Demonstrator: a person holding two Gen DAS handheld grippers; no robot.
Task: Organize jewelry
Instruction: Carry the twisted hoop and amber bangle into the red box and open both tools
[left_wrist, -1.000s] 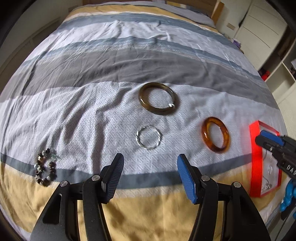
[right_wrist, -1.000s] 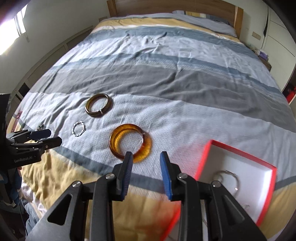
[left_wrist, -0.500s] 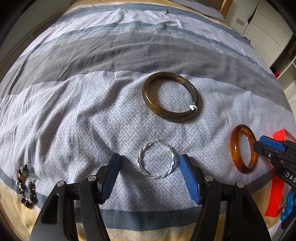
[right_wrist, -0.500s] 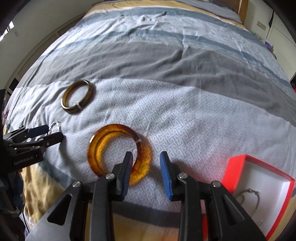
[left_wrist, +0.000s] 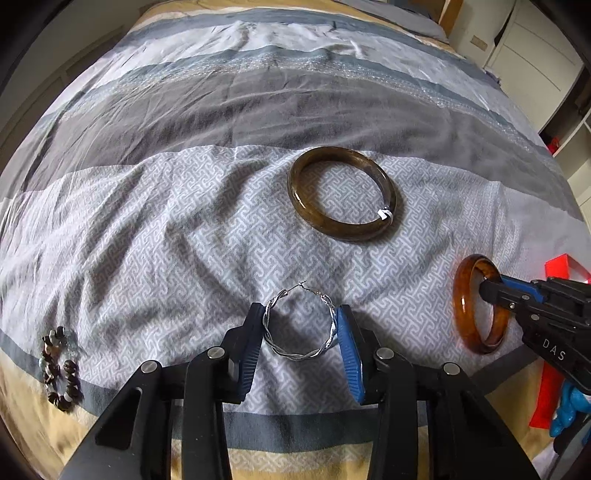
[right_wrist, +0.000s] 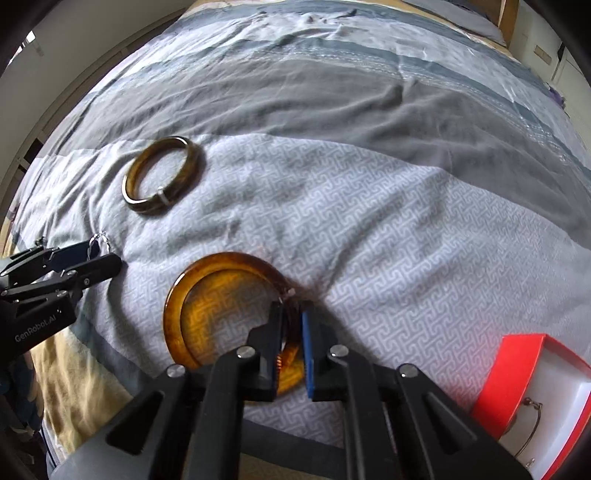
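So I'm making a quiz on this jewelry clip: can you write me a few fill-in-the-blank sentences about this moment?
1. The left gripper has one finger on each side of the twisted ____ hoop.
2. The right gripper straddles the rim of the ____ bangle.
3. The open box beside the right gripper is ____ outside.
4. The beaded bracelet lies to the ____ of the left gripper.

Missing words: silver; amber; red; left

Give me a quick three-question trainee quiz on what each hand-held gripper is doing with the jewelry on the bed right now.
1. True or false: the left hand-held gripper straddles the twisted silver hoop.
2. The right hand-held gripper closes on which piece: A amber bangle, B dark olive bangle, C beaded bracelet?
3. What colour is the jewelry box?

Key: 1 true. 2 A. 3 red outside, white inside.
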